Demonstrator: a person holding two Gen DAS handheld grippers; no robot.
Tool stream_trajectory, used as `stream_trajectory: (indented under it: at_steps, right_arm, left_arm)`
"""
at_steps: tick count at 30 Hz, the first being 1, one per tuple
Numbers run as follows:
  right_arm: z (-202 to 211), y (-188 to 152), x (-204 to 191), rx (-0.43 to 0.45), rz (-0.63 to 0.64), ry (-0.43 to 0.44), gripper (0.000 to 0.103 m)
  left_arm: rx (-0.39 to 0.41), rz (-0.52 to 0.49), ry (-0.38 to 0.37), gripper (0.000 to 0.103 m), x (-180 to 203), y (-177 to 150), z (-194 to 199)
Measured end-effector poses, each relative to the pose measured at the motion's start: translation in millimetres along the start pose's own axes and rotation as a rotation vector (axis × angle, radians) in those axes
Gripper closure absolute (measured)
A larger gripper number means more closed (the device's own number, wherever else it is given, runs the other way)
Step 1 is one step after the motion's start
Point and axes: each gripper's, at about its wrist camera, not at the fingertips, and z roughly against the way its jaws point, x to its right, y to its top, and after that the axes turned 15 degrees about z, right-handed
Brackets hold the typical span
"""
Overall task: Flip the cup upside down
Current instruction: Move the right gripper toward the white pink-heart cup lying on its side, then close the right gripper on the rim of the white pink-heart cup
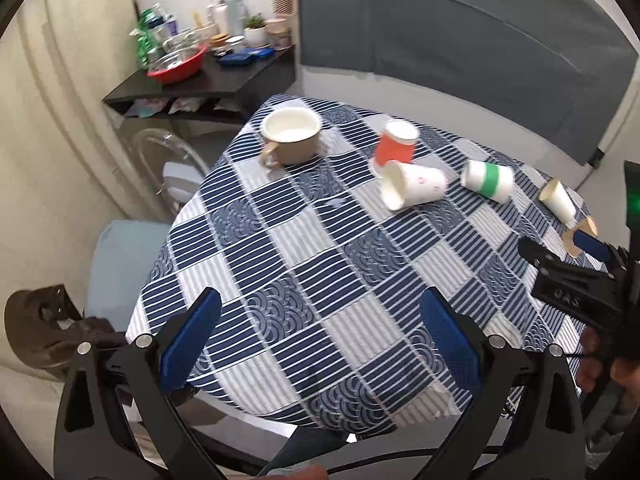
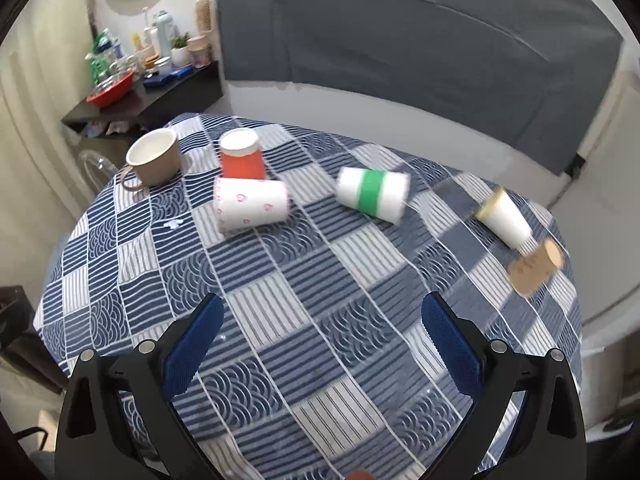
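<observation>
Several paper cups lie on the blue checked tablecloth. A red cup stands upside down at the back. A white cup with pink hearts lies on its side just in front of it. A white cup with a green band lies on its side mid-table. A plain white cup and a brown cup lie at the right edge. My right gripper is open and empty above the near table. My left gripper is open and empty; the right gripper shows at its right.
A beige mug stands upright at the back left of the table. A dark shelf with a red bowl and bottles stands behind it. A clear chair and a stool are left of the table.
</observation>
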Motion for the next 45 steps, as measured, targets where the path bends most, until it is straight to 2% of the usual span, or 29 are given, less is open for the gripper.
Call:
stream_trajectory:
  at_steps: [7, 12, 18, 24, 27, 29, 32, 33, 37, 45]
  right_arm:
    - [-49.4, 32.4, -40.6, 0.054, 0.110, -0.083, 0.009]
    - [-79.7, 43.2, -65.2, 0.070, 0.172, -0.092, 0.009]
    - [-107.0, 53.9, -95.9, 0.138, 0.259, -0.182, 0.009]
    - [-128.6, 68.8, -112.6, 0.125, 0.309, -0.280, 0.012]
    - [-141.4, 72.6, -112.9, 0.089, 0.321, -0.312, 0.039]
    - [-147.2, 73.3, -109.1, 0.069, 0.303, -0.314, 0.044]
    - [-151.1, 71.8, -101.8, 0.048, 0.288, -0.317, 0.060]
    - [-152.5, 71.1, -100.7, 0.042, 0.289, -0.322, 0.071]
    - [-152.6, 62.2, -96.0, 0.031, 0.339, -0.377, 0.083]
    - [-133.8, 29.5, -84.7, 0.050, 0.386, -0.381, 0.098]
  left_arm:
    - [-0.046, 0.093, 0.059, 0.006, -38.1, 0.0, -8.3]
    - [-0.050, 0.106, 0.106, 0.006, -49.0, -3.7, -5.7]
    - [-0.080, 0.127, 0.143, 0.006, -62.1, -7.9, -10.8]
    - [-0.105, 0.118, 0.149, 0.006, -63.0, -9.4, -15.9]
    - [-0.118, 0.117, 0.147, 0.006, -63.3, -9.5, -20.4]
    - [-0.123, 0.114, 0.146, 0.006, -62.8, -9.0, -22.3]
    - [-0.123, 0.103, 0.142, 0.006, -60.5, -9.1, -23.2]
    - [-0.125, 0.101, 0.139, 0.006, -59.4, -9.1, -23.4]
    - [-0.138, 0.094, 0.131, 0.006, -55.7, -10.5, -25.6]
    - [-0.148, 0.034, 0.090, 0.006, -31.9, -13.8, -27.7]
